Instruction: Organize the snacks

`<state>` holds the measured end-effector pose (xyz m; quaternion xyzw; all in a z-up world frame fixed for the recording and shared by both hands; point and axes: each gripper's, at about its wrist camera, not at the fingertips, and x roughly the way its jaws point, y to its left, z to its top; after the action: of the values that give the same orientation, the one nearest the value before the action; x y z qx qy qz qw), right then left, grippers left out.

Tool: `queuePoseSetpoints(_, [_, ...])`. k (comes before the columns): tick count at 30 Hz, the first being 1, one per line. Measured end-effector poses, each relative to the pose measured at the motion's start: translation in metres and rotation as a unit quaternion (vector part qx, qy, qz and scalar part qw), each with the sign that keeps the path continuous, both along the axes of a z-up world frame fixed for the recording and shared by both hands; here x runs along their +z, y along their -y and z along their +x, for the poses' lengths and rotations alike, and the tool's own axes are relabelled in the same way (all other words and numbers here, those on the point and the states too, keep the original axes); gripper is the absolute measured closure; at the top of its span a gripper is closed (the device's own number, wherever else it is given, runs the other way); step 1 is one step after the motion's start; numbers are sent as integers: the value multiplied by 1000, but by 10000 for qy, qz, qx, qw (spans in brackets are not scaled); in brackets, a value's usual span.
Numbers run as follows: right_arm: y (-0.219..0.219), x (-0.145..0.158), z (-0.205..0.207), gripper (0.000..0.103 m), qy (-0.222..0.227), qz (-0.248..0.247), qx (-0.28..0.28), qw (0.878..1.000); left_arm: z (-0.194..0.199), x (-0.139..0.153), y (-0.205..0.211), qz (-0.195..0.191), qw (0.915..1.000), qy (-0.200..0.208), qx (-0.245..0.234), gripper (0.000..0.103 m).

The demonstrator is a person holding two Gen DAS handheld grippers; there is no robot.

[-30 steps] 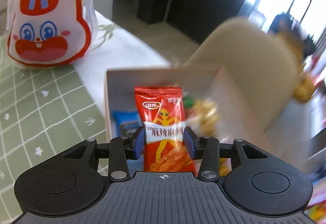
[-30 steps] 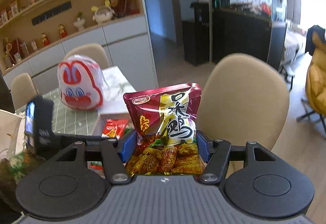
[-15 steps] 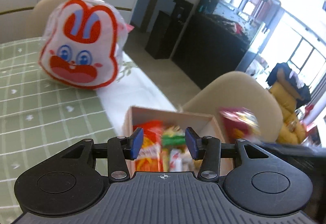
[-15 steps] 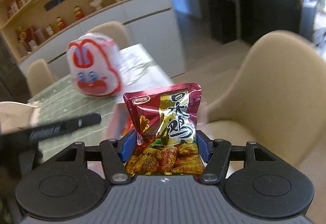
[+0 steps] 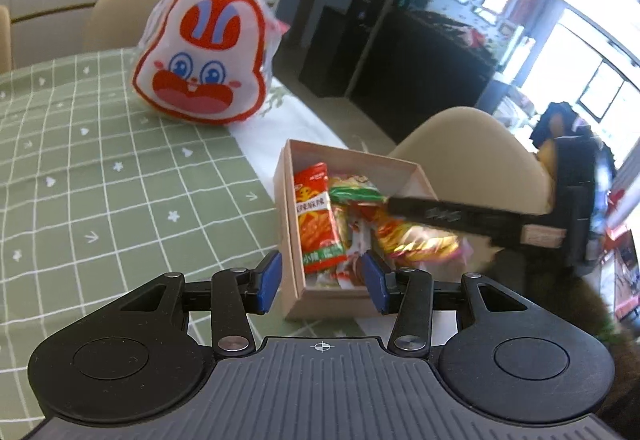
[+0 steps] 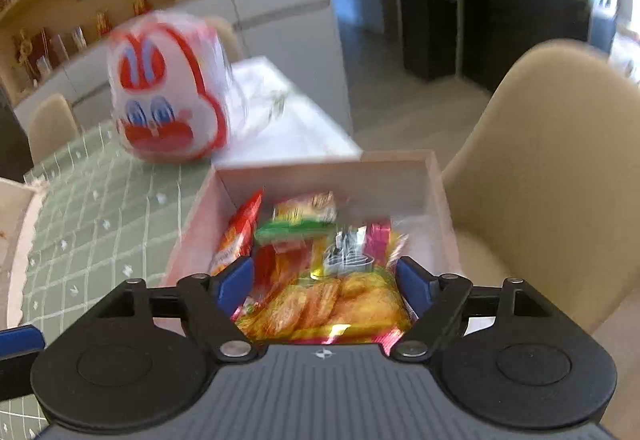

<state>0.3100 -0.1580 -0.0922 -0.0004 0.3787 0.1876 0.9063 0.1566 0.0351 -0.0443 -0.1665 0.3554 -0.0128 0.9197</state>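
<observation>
- The cardboard box (image 5: 289, 200) sits at the table's edge on the green checked tablecloth (image 5: 100, 180), already holding several packets. That much of the tidying looks done.
- Inside, a red spicy-strip packet (image 5: 318, 220) lies along the left wall, with a green-and-yellow packet (image 5: 352, 190) beside it and more wrappers underneath that are too jumbled to name.
- The right gripper (image 6: 325, 280) hangs low over the box's near end. Its jaws are opening, and the shiny chicken-snack packet (image 6: 332, 304) lies between them, no longer squeezed, so I'd say it is just being let go into the box.
- From the left wrist view that same packet shows as a blurred yellow-red heap under the right gripper's black arm, on top of the others.
- The left gripper (image 5: 320, 282) holds nothing. It is raised above the box's near corner, its jaws easing together around empty air.
- A big rabbit-face bag (image 5: 204, 60) stands on the tablecloth beyond the box, well apart from both grippers and untouched.
- What's left: I can't see any loose snacks on the table in either view, so I can't tell whether more remain. The rabbit bag may be the last thing to deal with.
</observation>
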Motion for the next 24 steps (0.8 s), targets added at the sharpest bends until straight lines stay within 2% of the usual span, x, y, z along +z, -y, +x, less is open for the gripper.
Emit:
queuePoseSetpoints(2, [9,24,-28,24,304,1,-69,9995,-18,6,1,86,9998,58,-188,61])
queuePoseSetpoints(4, [16,42,-56,24,399,-6,-216,9990,-35,13,1,189,9991,95,-369,70])
queuePoseSetpoints(9, [25,69,-143,23,173,279,-422,9986,-85,31,4,453,9941,416,-897,80])
queuePoseSetpoints(12, [20,70,-189,23,31,332,-620,9975,-106,32,1,387,9913,418,-1190,85])
queuePoseSetpoints(16, [11,63,-234,23,-115,377,-707,9967,-128,30,-3,176,9917,328,-1234,85])
queuePoseSetpoints(20, [-3,64,-266,23,110,110,-761,9970,-146,32,4,338,9911,329,-1244,87])
queuePoseSetpoints(24, [-6,68,-280,23,276,-15,-858,9959,-161,38,11,739,9893,511,-1151,87])
